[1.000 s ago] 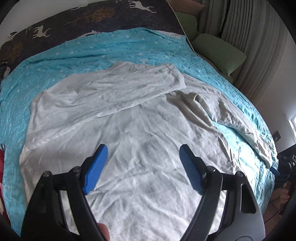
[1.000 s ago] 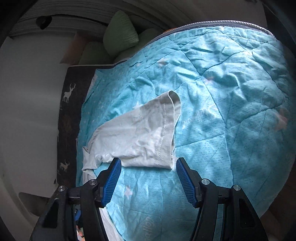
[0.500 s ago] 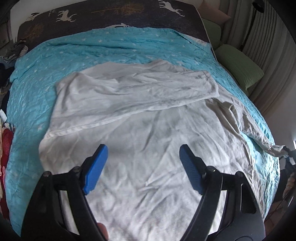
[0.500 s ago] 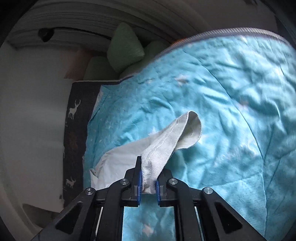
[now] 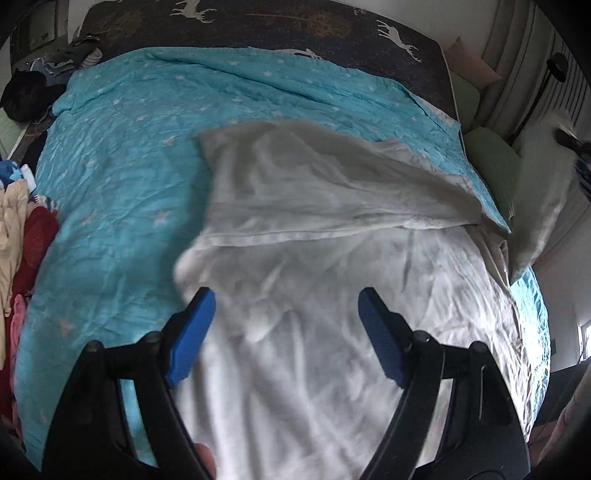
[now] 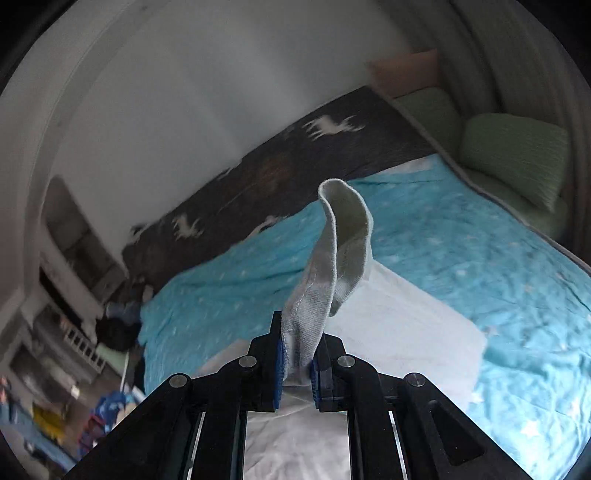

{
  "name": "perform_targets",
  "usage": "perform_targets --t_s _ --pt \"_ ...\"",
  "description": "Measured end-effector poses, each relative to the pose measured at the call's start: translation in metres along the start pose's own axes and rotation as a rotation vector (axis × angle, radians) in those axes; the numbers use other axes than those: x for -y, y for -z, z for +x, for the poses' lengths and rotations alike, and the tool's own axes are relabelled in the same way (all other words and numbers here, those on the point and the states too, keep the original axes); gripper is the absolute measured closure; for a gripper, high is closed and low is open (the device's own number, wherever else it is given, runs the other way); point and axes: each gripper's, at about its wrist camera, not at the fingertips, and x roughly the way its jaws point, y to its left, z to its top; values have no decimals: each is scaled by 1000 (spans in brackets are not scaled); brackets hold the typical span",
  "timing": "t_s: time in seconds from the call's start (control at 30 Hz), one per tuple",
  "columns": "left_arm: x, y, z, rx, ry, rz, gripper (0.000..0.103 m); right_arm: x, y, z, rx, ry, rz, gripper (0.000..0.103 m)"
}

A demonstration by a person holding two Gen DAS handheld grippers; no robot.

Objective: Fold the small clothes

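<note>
A white long-sleeved shirt (image 5: 332, 258) lies spread on the turquoise star quilt (image 5: 129, 184), with one sleeve (image 5: 314, 184) folded across its chest. My left gripper (image 5: 286, 299) hovers open over the shirt's body near its left edge, with nothing between the blue pads. My right gripper (image 6: 297, 354) is shut on the ribbed cuff (image 6: 340, 236) of the other sleeve. That cuff curls up above the jaws, held high over the shirt (image 6: 388, 332). In the left wrist view the raised sleeve (image 5: 535, 192) shows as a blurred white band at the right.
A dark deer-patterned sheet (image 5: 295, 29) covers the head of the bed. Green cushions (image 6: 517, 155) lie along the far right side by the curtain. A pile of red and cream clothes (image 5: 22, 229) sits at the quilt's left edge, and dark clothes (image 5: 26, 92) lie at the far left corner.
My right gripper shut on the sleeve cuff, then rose and rolled, lifting the sleeve off the quilt. My left gripper, still open, slid leftwards across the shirt.
</note>
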Motion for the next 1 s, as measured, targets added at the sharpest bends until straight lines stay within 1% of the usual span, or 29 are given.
perform_targets --t_s 0.07,0.13,0.27,0.37,0.47,0.57,0.6,0.63,0.67,0.7,0.73,0.8,0.83,0.93,1.0 --pt "-19 2 -4 5 -10 -12 23 -52 18 50 -112 -57 -110 92" --pt "-34 3 -8 4 -8 -32 23 -94 49 95 -232 -109 -190 92" --pt "-58 4 -8 -2 1 -69 22 -141 115 157 -415 -153 -285 92" --pt "-64 4 -5 -4 26 -74 22 -150 150 175 -489 -169 -313 92" --pt "-62 -1 2 -12 85 -87 22 -156 169 176 -523 -177 -329 89" --pt "-55 -6 9 -19 134 -90 22 -156 174 173 -545 -184 -348 84" --pt "-51 -8 11 -26 155 -88 21 -156 176 170 -552 -192 -354 78" --pt "-46 -9 16 -38 175 -86 19 -153 176 166 -557 -201 -355 68" --pt "-44 -10 18 -45 188 -84 19 -149 175 160 -559 -219 -352 62" --pt "-39 -11 21 -55 200 -79 18 -147 176 154 -561 -241 -348 50" --pt "-34 -12 25 -67 209 -73 18 -145 175 148 -558 -258 -347 45" --pt "-24 -12 34 -94 214 -64 18 -137 172 133 -549 -272 -345 45" --pt "-20 -13 37 -104 215 -60 17 -130 169 126 -540 -264 -333 45" --pt "-10 -14 45 -125 221 -56 17 -105 158 108 -511 -216 -277 45" --pt "-8 -14 50 -143 221 -74 17 -86 153 98 -494 -186 -229 45"
